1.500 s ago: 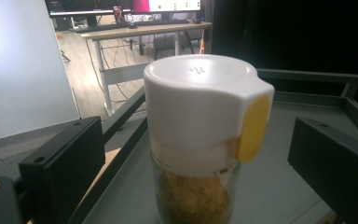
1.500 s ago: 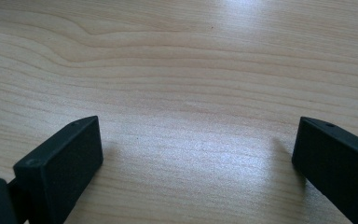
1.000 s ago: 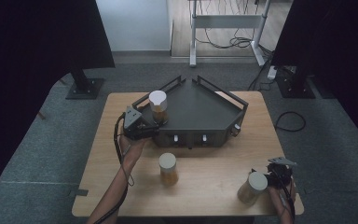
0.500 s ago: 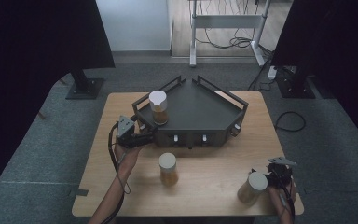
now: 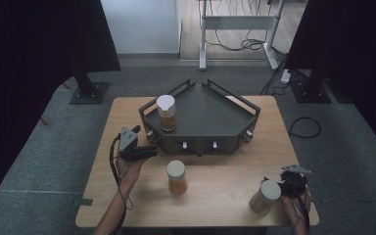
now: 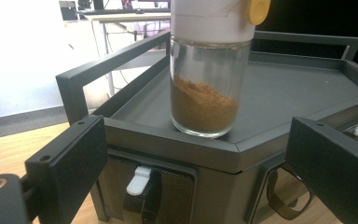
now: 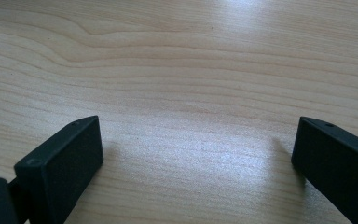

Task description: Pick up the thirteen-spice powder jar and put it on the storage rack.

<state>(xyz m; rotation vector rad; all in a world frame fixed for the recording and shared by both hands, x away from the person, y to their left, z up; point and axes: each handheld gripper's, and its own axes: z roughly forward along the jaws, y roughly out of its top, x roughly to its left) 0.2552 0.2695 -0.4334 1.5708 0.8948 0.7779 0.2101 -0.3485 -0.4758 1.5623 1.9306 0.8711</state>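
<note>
Right claw (image 5: 293, 183) low at the near right corner of the desk (image 5: 215, 196), jaws spread wide over bare wood in the right gripper view, holding nothing. Jar with pale lid (image 5: 265, 197) standing just beside it on its left, upright; touching or not, cannot tell. Second jar (image 5: 176, 177) upright mid-desk, nearer the front edge, brown powder inside, well apart from both claws. Left claw (image 5: 149, 149) further back on the left side, hand (image 5: 127, 164) behind it, jaws wide apart and empty, pointed at the left front corner of the dark tray rack (image 5: 210, 115), just short of it. Third jar (image 5: 166, 112) upright on the rack's top surface near its left front corner, clear of the left claw. Left gripper view: same jar (image 6: 207, 74) centred between the two jaws but beyond them, white cap with a yellow tab (image 6: 258, 9), brown powder filling roughly the lower part, base resting just inside the rack rim (image 6: 168, 142). White latch (image 6: 137, 179) on the rack face below.
</note>
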